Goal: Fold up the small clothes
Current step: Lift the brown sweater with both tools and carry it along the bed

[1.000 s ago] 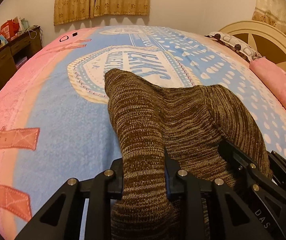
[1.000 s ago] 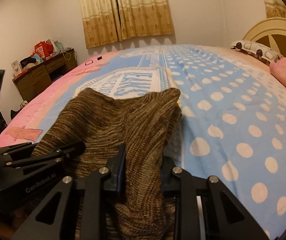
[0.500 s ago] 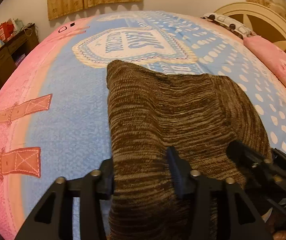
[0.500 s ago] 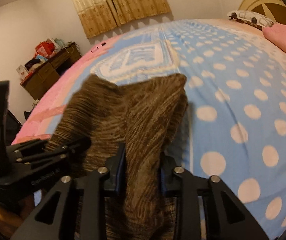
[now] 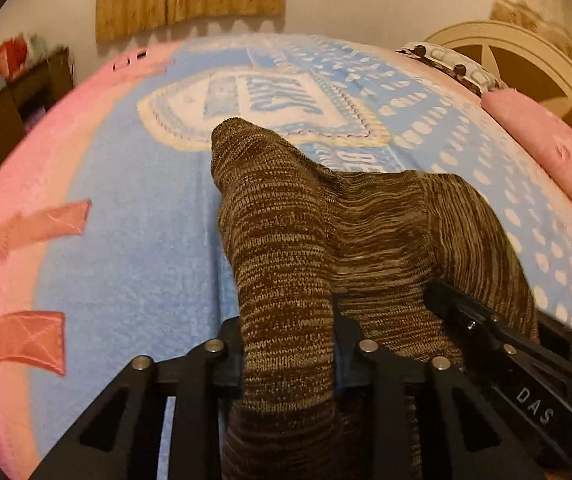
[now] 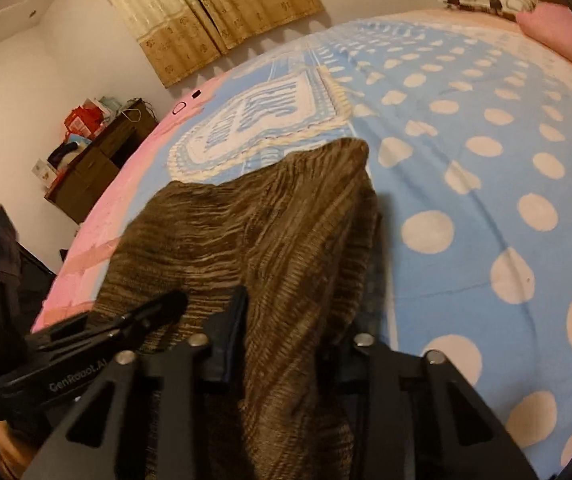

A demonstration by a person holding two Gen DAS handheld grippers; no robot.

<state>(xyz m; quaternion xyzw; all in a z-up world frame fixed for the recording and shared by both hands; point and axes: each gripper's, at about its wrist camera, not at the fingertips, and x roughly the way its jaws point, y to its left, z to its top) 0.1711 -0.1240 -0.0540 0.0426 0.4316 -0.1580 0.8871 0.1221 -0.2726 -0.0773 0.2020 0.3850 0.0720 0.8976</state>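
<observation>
Left wrist view: my left tool (image 5: 288, 354) is clamped on a brown knit garment (image 5: 286, 216) that runs ahead over the blue bedspread (image 5: 126, 248). To its right my right tool (image 5: 486, 328) reads "DAS"; a cream headboard (image 5: 526, 60) lies beyond.

Right wrist view: my right tool (image 6: 286, 344) pinches the same garment (image 6: 270, 216). To its left my left tool (image 6: 142, 316) reads "GenRobot.AI", with a wooden dresser (image 6: 98, 160) past the bed's edge; dotted blanket stretches rightward.

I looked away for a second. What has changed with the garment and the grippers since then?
Little. Both grippers swung with the brown knit garment over the bed: down at mid-second, then up. The left gripper and right gripper stayed clamped on it, side by side.
</observation>
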